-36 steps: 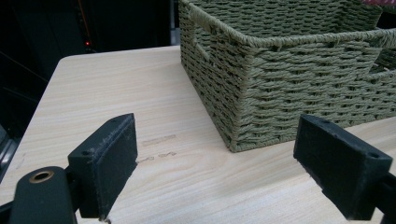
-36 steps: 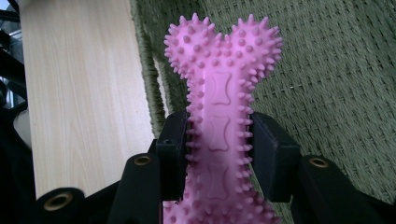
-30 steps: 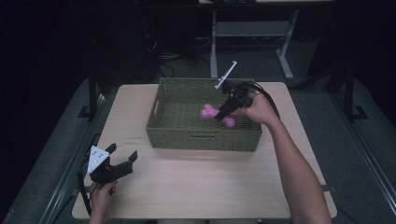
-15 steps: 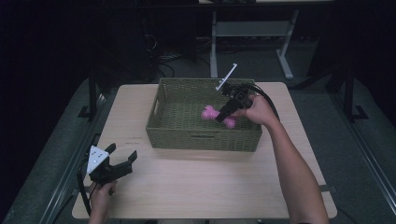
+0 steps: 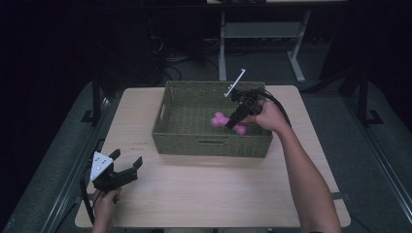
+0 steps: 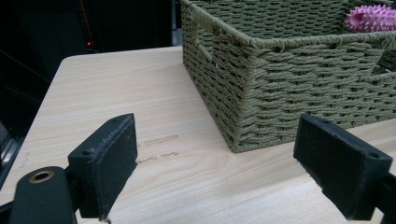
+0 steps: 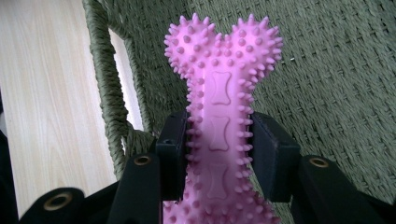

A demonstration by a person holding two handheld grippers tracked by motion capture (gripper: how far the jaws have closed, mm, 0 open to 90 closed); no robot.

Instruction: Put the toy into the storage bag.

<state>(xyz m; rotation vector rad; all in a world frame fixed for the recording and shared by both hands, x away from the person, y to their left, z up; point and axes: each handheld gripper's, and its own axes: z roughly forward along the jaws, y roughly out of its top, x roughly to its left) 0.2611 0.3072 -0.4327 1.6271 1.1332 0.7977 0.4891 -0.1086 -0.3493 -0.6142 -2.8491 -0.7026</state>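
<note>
A pink spiky bone-shaped toy (image 5: pixel 219 120) (image 7: pixel 219 93) hangs inside the green woven basket (image 5: pixel 184 141), near its right wall. My right gripper (image 5: pixel 231 123) (image 7: pixel 219 149) is shut on the toy's shaft, both pads pressing its sides, one knobbed end sticking out past the jaws. My left gripper (image 5: pixel 127 162) (image 6: pixel 215 168) rests at the table's front left corner, open, with nothing between its pads (image 6: pixel 112 158). From there the basket's near corner (image 6: pixel 243 93) is close ahead, and the toy's tip (image 6: pixel 371 18) peeks over the rim.
The basket stands at the middle back of the light wood table (image 5: pixel 218 194). A metal table frame (image 5: pixel 262 29) and cables lie on the dark floor behind. Bare tabletop stretches in front of the basket and to its left.
The right gripper with the toy has shifted only slightly inside the basket. The left gripper has stayed where it was.
</note>
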